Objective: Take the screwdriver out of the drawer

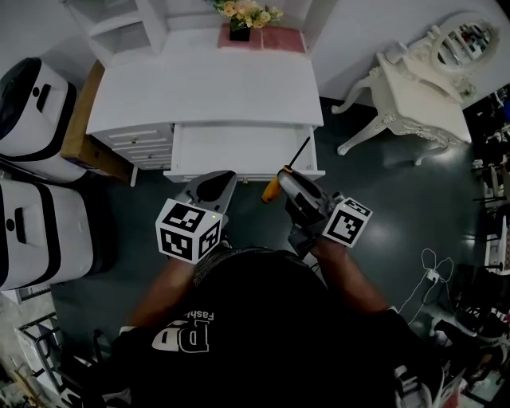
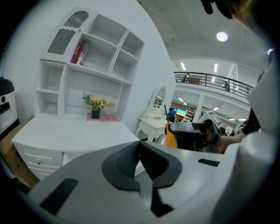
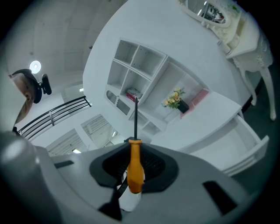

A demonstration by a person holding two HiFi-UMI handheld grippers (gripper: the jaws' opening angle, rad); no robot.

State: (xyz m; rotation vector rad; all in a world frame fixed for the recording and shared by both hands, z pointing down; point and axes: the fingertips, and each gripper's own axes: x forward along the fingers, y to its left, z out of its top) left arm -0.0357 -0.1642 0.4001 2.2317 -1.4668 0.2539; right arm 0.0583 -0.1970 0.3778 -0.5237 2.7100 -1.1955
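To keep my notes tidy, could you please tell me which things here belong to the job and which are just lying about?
Job: screwdriver, right gripper shut on it, open drawer.
Lying about: flowers, pink mat, dressing table.

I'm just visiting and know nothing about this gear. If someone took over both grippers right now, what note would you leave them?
Left gripper: shut, empty, in front of the drawer.
Right gripper: shut on the screwdriver, gripped by its orange handle, shaft pointing away from the jaws.
Drawer: pulled open under the white desk; what shows of its inside looks bare.
Done: the screwdriver is lifted and held over the drawer's front right corner.
Left: probably just carry it clear of the drawer.
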